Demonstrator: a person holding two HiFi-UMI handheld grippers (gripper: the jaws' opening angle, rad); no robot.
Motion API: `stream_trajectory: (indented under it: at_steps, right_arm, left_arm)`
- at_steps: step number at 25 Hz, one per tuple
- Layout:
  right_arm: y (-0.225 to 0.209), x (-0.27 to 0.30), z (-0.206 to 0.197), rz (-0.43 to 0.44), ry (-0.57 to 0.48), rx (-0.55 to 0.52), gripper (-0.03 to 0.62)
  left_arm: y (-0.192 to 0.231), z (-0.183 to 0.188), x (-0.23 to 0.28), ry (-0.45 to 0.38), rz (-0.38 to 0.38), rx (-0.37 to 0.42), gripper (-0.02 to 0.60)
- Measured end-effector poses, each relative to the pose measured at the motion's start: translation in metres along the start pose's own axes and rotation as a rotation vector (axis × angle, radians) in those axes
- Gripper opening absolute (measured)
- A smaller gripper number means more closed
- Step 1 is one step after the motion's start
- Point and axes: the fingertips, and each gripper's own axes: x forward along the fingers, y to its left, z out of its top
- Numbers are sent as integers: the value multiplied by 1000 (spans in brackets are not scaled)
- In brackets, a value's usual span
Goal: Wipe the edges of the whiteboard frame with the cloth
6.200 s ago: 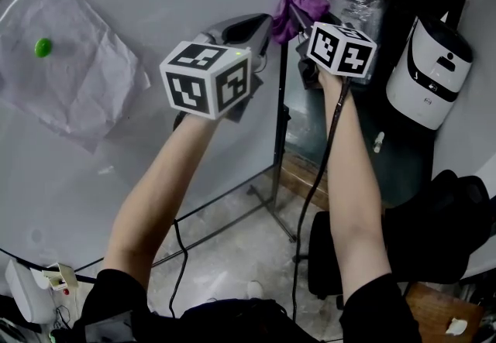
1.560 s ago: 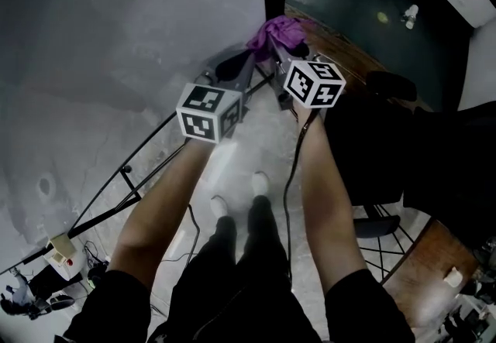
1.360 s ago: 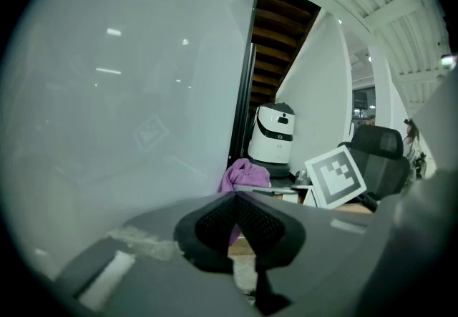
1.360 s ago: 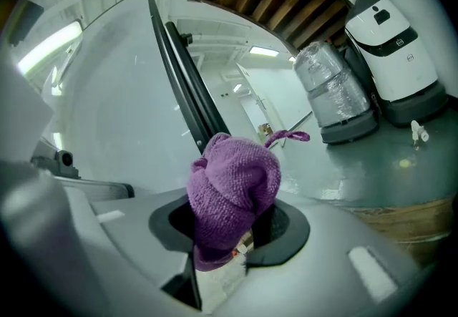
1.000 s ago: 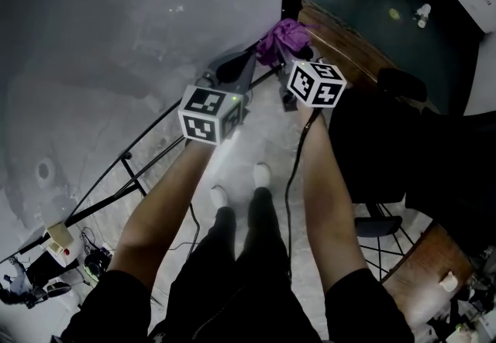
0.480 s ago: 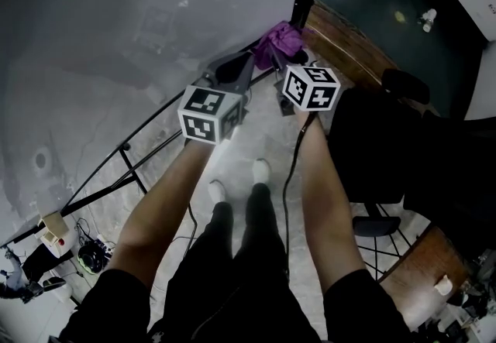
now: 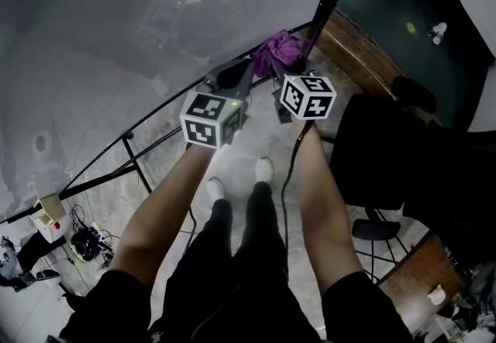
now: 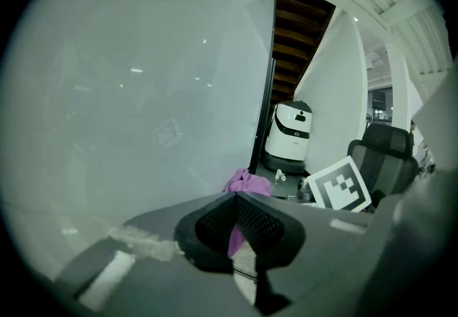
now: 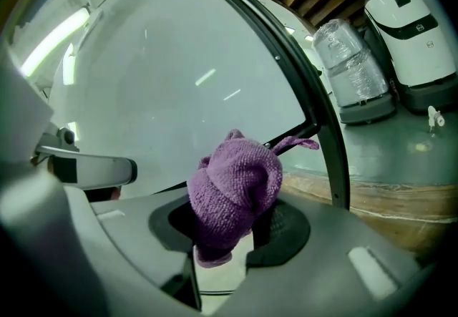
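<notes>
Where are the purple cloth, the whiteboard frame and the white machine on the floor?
purple cloth [image 9: 236,183]: right gripper view, on its bunched middle.
whiteboard frame [image 9: 333,165]: right gripper view, on the dark side bar near the lower corner.
white machine [image 8: 290,129]: left gripper view, on the front of its body.

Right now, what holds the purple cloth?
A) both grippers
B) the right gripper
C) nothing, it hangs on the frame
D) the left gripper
B: the right gripper has its jaws shut on the purple cloth; the left gripper has its jaws together, nothing between them.
</notes>
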Motion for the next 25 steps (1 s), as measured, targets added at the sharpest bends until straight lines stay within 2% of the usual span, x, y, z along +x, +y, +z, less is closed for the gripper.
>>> stream_trajectory:
  at_steps: [12,25]
  right_arm:
    - [55,2,-31,59,54,-5,152]
    - [129,15,-69,107,76,11,152]
  left_arm:
    - [20,-19,-42,-6,53,-38,3]
    - [63,-53,-120,-24,124,-80,3]
